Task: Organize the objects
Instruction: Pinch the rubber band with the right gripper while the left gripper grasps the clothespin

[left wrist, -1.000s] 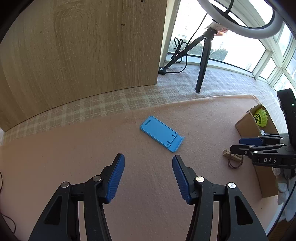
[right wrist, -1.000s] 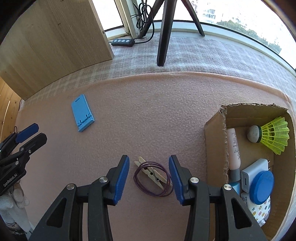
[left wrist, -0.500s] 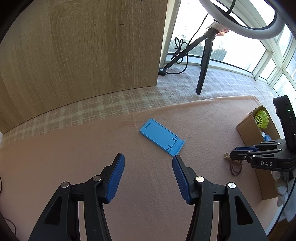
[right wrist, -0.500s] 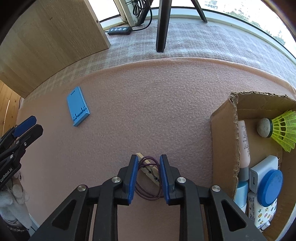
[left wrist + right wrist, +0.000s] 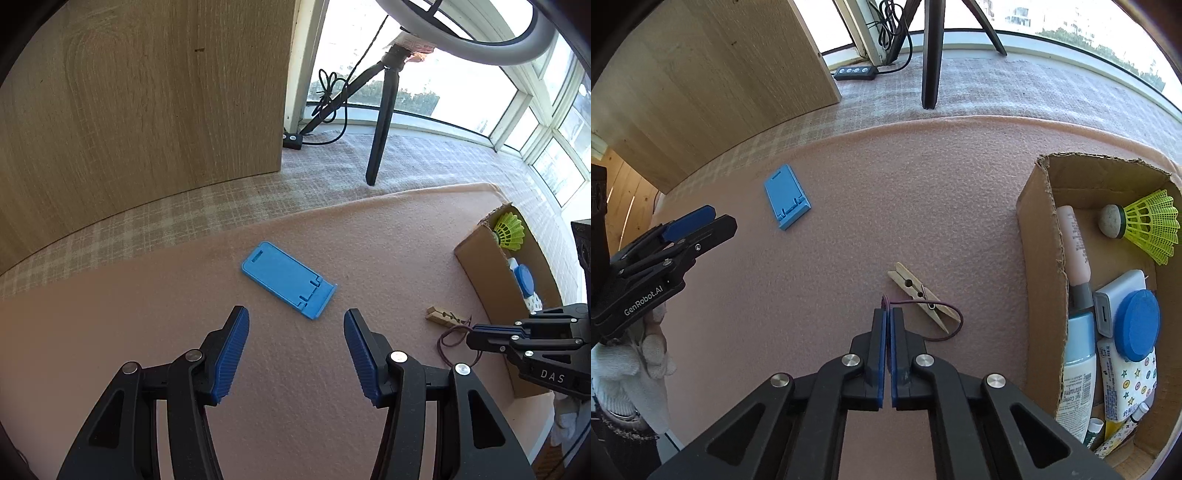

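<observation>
With my right gripper having just been closing, its blue pads now stand pressed together on the near end of the purple hair tie, a small bunch of the loop poking out past the tips. The rest of the tie trails over the wooden clothespin, which lies on the pink blanket just beside the open cardboard box at the blanket's right edge. I read this as the pick-up step for the tie, with the grasp made and the carry not yet begun.

My left gripper hangs about half open and holds nothing; the blue phone stand lies flat on the blanket just ahead of its tips, toward the blanket's far edge, not between the pads.

The box already holds a yellow shuttlecock, tubes and a round blue lid, so I judge the tie belongs there too. Next I would need a straight lift, slow enough that the loop slips off the clothespin and does not drag it along, then a short carry right over the box wall before I let go. The phone stand would be a job for the left afterwards.
</observation>
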`<state>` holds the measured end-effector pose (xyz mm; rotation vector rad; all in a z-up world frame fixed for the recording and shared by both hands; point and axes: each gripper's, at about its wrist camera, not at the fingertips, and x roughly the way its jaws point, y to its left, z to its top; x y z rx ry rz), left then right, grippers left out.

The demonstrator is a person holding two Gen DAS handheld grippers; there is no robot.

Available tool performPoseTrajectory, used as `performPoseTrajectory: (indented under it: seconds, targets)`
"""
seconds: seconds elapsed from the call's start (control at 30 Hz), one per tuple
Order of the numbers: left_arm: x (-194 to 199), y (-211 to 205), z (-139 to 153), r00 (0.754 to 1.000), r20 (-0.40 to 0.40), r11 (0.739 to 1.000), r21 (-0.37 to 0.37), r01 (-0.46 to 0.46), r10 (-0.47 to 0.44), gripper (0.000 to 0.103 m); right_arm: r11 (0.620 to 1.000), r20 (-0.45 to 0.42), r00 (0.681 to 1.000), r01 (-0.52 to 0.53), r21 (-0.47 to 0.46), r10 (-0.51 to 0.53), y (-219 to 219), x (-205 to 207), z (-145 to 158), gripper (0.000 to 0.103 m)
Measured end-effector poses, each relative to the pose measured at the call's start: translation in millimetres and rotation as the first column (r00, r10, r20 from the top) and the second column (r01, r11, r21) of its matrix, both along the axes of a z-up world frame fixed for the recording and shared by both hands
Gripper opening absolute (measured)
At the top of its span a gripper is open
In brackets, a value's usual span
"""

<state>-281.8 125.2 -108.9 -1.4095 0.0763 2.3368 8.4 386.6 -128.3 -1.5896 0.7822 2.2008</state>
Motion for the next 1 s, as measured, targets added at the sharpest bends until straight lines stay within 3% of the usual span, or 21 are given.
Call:
performPoseTrajectory:
  seconds: [0.2, 0.4, 0.83, 1.0]
  targets:
    - [10.8, 58.1, -4.3, 0.991, 0.005, 0.991, 0.001, 0.131, -0.131, 0.057, 0.999, -0.039, 0.999, 0.034, -0.029, -0.035, -15.6, 34.3, 1.4, 0.002]
    - [23.4, 119.0, -12.9, 0.97, 0.027, 0.97, -0.013, 0.243, -0.242, 0.067, 0.997, -0.056, 0.996, 0.062, -0.052, -0.065, -29.8, 69.1, -0.4, 0.002]
    - [46.6, 179.8, -36.9, 0.953, 0.007, 0.935, -0.191, 0.297, -0.302, 0.079, 0.993, -0.082, 0.992, 0.093, -0.067, -0.099, -33.3, 113.0, 7.8, 0.002]
    - [49.5, 184.2, -41.7, 0.952, -0.013, 0.936, -0.188, 0.297, -0.305, 0.083, 0.993, -0.082, 0.991, 0.097, -0.067, -0.103, -32.2, 117.9, 7.1, 0.002]
